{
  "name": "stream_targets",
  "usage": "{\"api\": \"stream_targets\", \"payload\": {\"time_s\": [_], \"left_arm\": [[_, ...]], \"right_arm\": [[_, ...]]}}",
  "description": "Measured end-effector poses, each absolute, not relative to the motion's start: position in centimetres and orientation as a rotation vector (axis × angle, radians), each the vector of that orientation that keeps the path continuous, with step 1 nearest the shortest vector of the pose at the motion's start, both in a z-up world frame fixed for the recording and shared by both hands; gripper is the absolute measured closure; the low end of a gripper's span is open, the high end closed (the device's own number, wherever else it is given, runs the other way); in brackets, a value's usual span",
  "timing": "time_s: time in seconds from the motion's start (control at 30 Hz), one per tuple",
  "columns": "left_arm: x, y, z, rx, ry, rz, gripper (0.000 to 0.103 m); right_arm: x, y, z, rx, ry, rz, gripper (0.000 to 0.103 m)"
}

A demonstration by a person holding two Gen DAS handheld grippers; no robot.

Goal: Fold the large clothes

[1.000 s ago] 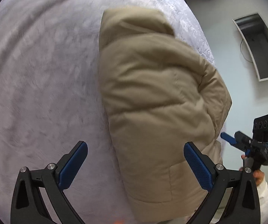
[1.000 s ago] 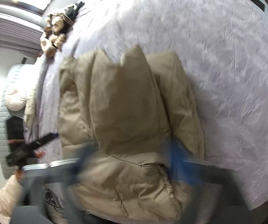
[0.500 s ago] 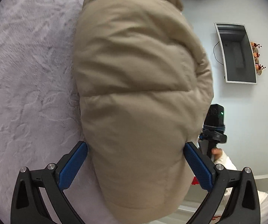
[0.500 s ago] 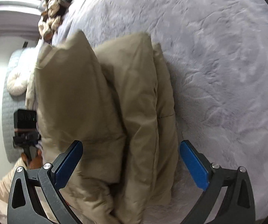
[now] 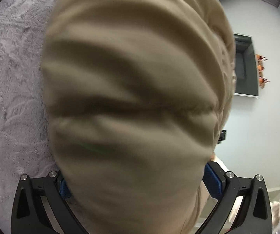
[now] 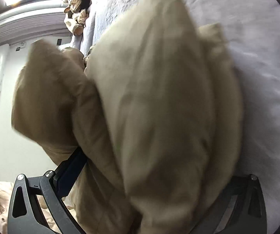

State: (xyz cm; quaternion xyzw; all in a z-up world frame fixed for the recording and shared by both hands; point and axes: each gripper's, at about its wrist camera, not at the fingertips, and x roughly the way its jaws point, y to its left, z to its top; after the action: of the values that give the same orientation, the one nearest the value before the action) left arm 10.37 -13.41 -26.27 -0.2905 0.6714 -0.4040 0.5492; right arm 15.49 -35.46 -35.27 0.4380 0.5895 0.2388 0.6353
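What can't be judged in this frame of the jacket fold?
- Left gripper grip: left wrist view; the blurred tan jacket fills the gap, covering both pads.
- Right gripper right finger: right wrist view; motion blur and jacket bulk.
- Fold state: both views; jacket too close, cut off below.

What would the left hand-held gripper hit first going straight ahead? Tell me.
The tan puffer jacket: it fills the space between the left hand-held gripper fingers already, likely touching; the bed cover lies beyond.
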Motion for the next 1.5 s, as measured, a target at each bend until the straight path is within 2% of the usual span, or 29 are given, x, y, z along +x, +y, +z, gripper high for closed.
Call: {"api": "stream_targets", "payload": {"time_s": [0.17, 0.23, 0.3, 0.37, 0.63, 0.83, 0.93, 1.03, 1.17, 1.27, 1.4, 1.5], "left_arm": [[9.4, -15.0, -22.7, -0.557, 1.519, -0.941, 0.004], [9.1, -15.1, -21.3, -0.531, 1.495, -0.948, 0.005], [8.7, -14.9, -19.7, -0.506, 1.467, -0.958, 0.005], [8.5, -14.3, -18.2, -0.494, 1.445, -0.969, 0.005], [9.7, -8.1, -13.8, -0.49, 1.374, -0.944, 0.005], [12.9, -0.8, -12.3, -0.474, 1.325, -0.878, 0.005], [15.7, 3.9, -12.6, -0.476, 1.329, -0.842, 0.005], [18.0, 7.2, -15.2, -0.497, 1.37, -0.799, 0.005], [18.9, 9.2, -20.0, -0.533, 1.438, -0.729, 0.004], [18.5, 10.0, -21.6, -0.551, 1.427, -0.725, 0.0], [17.8, 12.1, -22.4, -0.542, 1.422, -0.723, 0.0], [17.6, 12.2, -21.8, -0.52, 1.422, -0.7, 0.0]], "right_arm": [[15.9, -35.1, -35.6, 1.032, 1.364, 0.485, 0.001], [15.6, -35.0, -35.1, 1.044, 1.357, 0.48, 0.007], [15.3, -34.7, -34.0, 1.037, 1.33, 0.498, 0.021], [14.9, -34.5, -33.0, 1.045, 1.305, 0.517, 0.025], [16.1, -29.7, -28.9, 0.986, 1.242, 0.596, 0.025], [19.4, -24.1, -28.4, 0.967, 1.212, 0.676, 0.025], [21.2, -21.2, -29.3, 0.974, 1.208, 0.704, 0.025], [22.8, -18.6, -31.1, 0.969, 1.224, 0.707, 0.025], [23.3, -16.7, -34.9, 0.977, 1.285, 0.675, 0.025], [23.2, -16.2, -37.6, 0.988, 1.322, 0.613, 0.022], [21.5, -17.4, -37.7, 0.972, 1.356, 0.552, 0.022], [20.0, -18.2, -35.0, 0.85, 1.382, 0.49, 0.021]]}}
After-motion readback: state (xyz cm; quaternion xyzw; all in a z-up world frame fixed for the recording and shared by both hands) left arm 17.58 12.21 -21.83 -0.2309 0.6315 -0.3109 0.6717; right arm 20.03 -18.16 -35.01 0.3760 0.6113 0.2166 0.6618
